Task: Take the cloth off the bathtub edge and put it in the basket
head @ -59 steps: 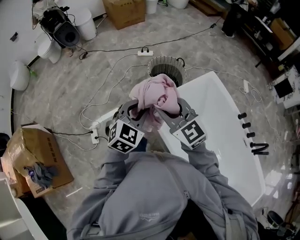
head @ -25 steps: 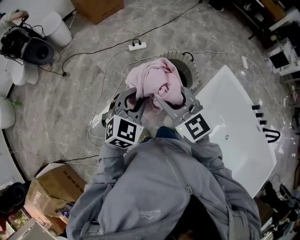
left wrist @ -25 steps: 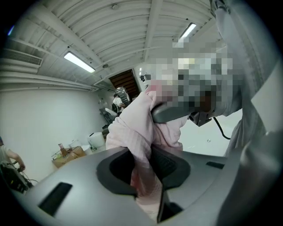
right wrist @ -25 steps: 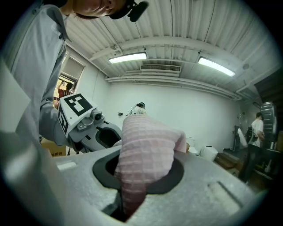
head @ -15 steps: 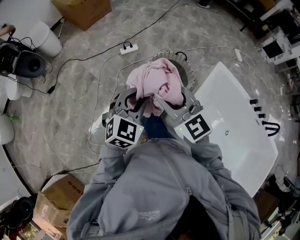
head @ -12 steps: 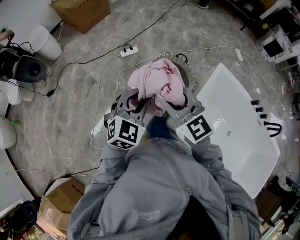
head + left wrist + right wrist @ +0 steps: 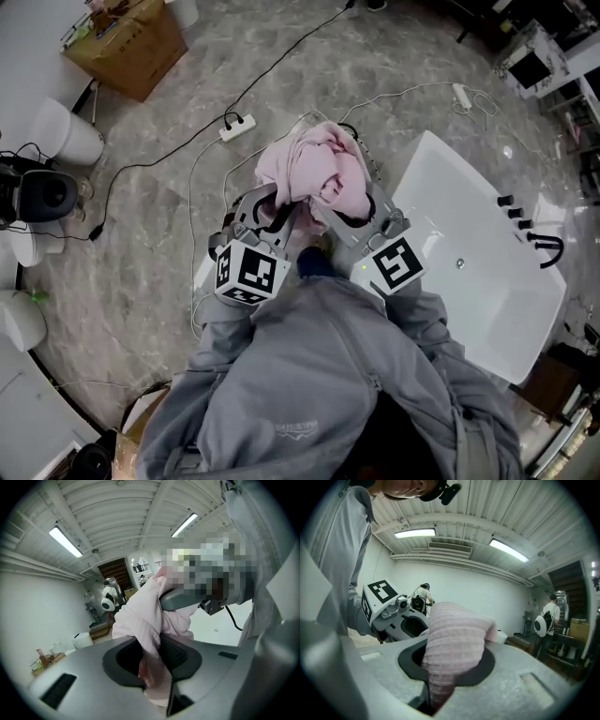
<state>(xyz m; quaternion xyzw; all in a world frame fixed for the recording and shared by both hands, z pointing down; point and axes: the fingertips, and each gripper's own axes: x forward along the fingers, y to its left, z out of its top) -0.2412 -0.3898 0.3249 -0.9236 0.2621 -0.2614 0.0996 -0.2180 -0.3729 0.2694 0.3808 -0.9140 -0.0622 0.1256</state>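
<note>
— How many cloths, and where?
— One pink cloth [image 7: 314,173], soft and waffle-textured, bunched up in the air between two grippers, off the bathtub [image 7: 487,272]
— Both clamped on it?
— Yes: the left gripper [image 7: 277,208] pinches a fold between its dark ridged pads, and the right gripper [image 7: 336,208] is closed on another fold
— The basket?
— One basket [image 7: 367,152], round with a ribbed rim, mostly hidden under the cloth, just beside the glossy white bathtub's corner
— Around them?
— Grey marbled floor [image 7: 141,234], one white power strip [image 7: 236,125], trailing cables [image 7: 281,66], one cardboard box [image 7: 127,42]; grey sleeves [image 7: 422,319] fill the foreground
</note>
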